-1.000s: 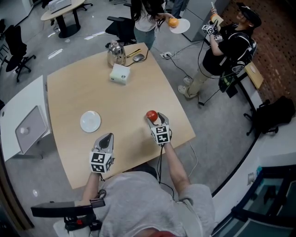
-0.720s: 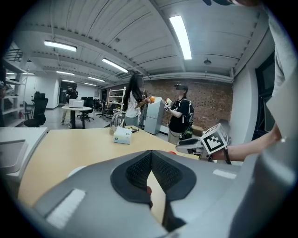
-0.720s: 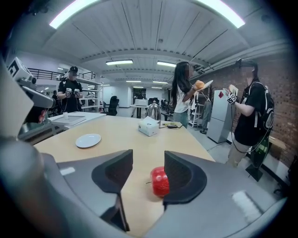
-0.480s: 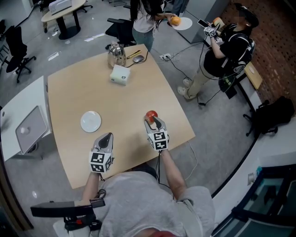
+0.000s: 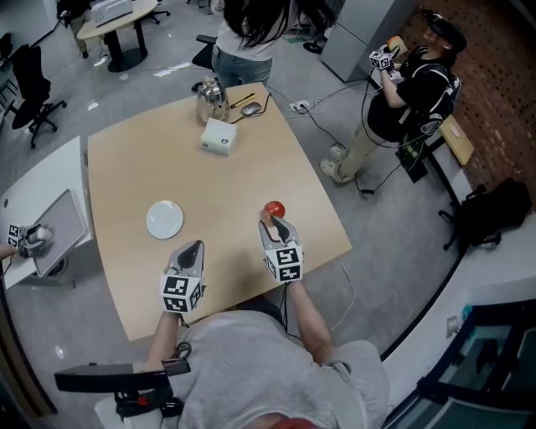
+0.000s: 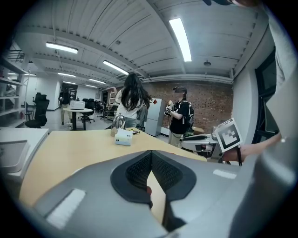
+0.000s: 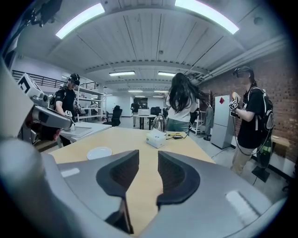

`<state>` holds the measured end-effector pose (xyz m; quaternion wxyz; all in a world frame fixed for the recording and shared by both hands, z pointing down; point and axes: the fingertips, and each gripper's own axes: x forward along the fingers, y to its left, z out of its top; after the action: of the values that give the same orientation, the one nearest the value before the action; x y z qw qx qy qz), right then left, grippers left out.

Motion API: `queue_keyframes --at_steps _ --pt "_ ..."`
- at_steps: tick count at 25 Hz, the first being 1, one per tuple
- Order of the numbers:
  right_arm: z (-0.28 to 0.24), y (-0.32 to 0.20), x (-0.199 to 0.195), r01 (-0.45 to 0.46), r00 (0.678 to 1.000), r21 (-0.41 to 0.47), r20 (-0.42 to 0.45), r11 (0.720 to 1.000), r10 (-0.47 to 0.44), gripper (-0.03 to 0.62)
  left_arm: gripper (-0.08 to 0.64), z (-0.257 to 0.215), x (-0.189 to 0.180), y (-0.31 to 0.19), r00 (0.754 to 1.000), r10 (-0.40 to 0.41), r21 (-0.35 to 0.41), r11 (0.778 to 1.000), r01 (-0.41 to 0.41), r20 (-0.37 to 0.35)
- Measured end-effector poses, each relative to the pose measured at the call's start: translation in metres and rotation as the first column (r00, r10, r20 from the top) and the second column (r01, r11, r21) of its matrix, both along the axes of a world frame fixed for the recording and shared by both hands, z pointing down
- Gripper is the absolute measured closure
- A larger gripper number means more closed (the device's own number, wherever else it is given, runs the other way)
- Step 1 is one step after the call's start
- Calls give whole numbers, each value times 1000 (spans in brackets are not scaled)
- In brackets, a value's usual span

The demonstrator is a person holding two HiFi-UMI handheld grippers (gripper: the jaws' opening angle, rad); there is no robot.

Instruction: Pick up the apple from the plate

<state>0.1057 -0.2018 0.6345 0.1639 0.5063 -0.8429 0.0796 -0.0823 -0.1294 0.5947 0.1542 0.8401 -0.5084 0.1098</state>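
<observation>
The red apple (image 5: 274, 209) rests on the bare wooden table (image 5: 151, 167), far from the empty white plate (image 5: 164, 219), which also shows as the plate (image 7: 99, 152) in the right gripper view. My right gripper (image 5: 270, 223) hovers just short of the apple. Its jaws are closing, with a narrow gap and nothing between them (image 7: 148, 158). The apple is hidden in that view. My left gripper (image 5: 194, 248) lies near the table's front edge with its jaws touching at the tips (image 6: 151, 153) and holds nothing.
A white tissue box (image 5: 218, 136), a metal kettle (image 5: 211, 99) and a mouse (image 5: 250, 106) sit at the table's far end. A long-haired person (image 5: 251, 25) stands behind it, another person (image 5: 410, 80) at the right. A white side table (image 5: 33, 193) is left.
My right gripper drew back from the apple toward me and rose, its jaws narrowing. The apple stayed on the table. The left gripper kept still. The person at the back moved.
</observation>
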Motion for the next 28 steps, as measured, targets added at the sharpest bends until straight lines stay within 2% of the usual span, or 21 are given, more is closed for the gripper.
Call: queue_keyframes --at_steps 7,19,28 --pt "-14 17 -5 1 999 20 37 1000 -2 499 540 -3 -2 4 1000 -6 11 1000 6 4" --pt "-25 46 -21 23 999 52 38 998 -24 562 540 -12 -3 12 1000 2 42 999 -2 17" --pt "-34 60 -26 22 998 77 52 997 -27 586 540 -17 -7 15 1000 3 62 998 -4 25"
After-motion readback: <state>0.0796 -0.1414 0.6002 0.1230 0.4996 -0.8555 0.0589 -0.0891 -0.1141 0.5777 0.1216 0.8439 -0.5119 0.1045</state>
